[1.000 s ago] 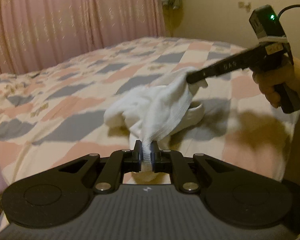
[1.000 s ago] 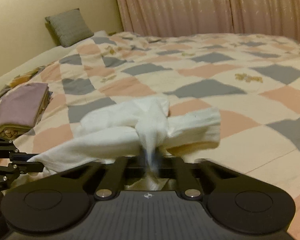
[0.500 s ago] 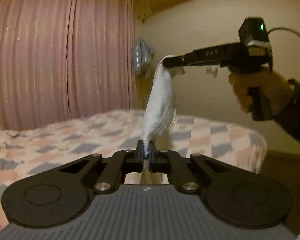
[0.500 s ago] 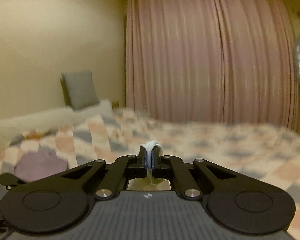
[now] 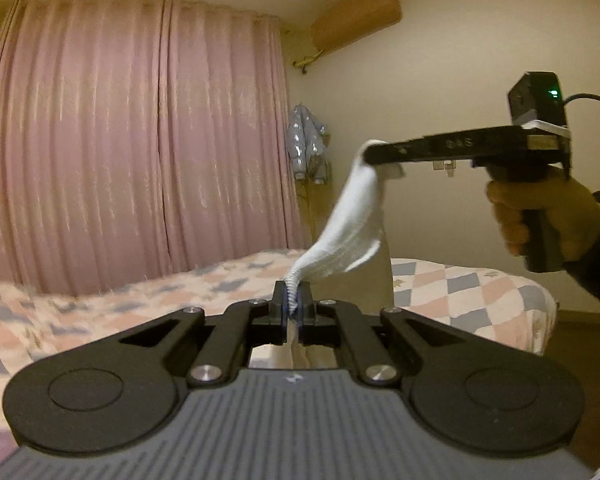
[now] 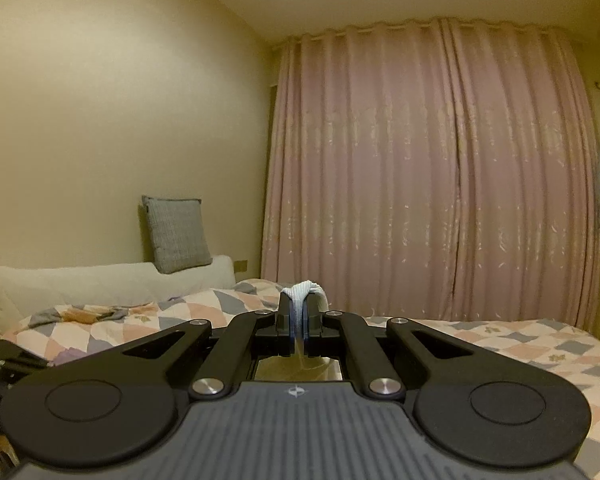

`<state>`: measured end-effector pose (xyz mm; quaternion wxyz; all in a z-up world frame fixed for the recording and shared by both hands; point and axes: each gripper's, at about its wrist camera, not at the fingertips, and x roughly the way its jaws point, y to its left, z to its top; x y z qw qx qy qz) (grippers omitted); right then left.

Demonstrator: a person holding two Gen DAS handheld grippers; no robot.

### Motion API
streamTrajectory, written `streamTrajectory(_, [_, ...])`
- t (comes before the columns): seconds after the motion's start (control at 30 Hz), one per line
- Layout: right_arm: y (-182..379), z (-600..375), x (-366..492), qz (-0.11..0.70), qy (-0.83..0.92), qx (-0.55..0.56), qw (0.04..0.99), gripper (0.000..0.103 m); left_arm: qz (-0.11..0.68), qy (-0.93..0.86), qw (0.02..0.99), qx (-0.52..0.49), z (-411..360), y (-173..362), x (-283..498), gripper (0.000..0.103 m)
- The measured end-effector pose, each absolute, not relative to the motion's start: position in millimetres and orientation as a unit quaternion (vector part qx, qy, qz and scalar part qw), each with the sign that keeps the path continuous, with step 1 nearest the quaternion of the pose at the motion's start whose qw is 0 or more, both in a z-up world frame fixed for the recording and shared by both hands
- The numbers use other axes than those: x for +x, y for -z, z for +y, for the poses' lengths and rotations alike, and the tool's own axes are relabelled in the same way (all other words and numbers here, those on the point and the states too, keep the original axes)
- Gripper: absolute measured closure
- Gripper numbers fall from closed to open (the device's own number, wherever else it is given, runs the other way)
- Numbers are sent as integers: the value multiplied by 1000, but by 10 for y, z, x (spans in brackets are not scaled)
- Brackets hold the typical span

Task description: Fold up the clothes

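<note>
A white ribbed garment (image 5: 350, 224) hangs in the air above the bed, stretched between both grippers. My left gripper (image 5: 293, 300) is shut on one edge of it. My right gripper (image 5: 374, 155) shows in the left wrist view, up and to the right, shut on the garment's other end. In the right wrist view my right gripper (image 6: 299, 312) is shut on a small bunch of the white garment (image 6: 303, 293); the rest of the cloth is hidden below.
The bed with a checked pink, grey and cream quilt (image 5: 472, 288) lies below. Pink curtains (image 6: 428, 176) cover the far wall. A grey cushion (image 6: 176, 234) leans on the wall above white pillows (image 6: 100, 284). A silver jacket (image 5: 308, 148) hangs by the curtain.
Both grippers have lifted the white garment off the quilt into the air. Over the last half second they moved further apart, so the cloth stretches between them.
</note>
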<state>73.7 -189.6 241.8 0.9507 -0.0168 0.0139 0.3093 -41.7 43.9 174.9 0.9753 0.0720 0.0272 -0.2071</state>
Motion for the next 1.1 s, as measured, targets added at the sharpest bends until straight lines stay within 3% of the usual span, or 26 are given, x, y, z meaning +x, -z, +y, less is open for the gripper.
streamTrajectory(0.33, [-2610,-2254,318,-18,-291,-10,957,99,0,232,969,89,227,-1966,-394,101])
streamTrajectory(0.57, [-2809,-2305,703,-22,-259,-41,965,99,11,279,958,66,-41,-1807,-271,101])
streamTrajectory(0.7, [-2941,-1980,1061,-28,-289,-91,953,99,39,278,959,26,19,-1560,-226,102])
streamTrajectory(0.83, [-2970,-1286,1438,-18,-364,-159,917,99,135,247,959,-16,159,-920,-115,102])
streamTrajectory(1.03, [-1728,-39,1822,115,-502,-205,832,97,296,196,933,-50,618,54,-62,101])
streamTrajectory(1.07, [-1469,63,1851,146,-515,-202,820,85,310,190,930,-55,715,137,-55,100])
streamTrajectory(1.1, [-1210,165,1879,178,-527,-199,807,81,319,185,928,-58,791,184,-44,96])
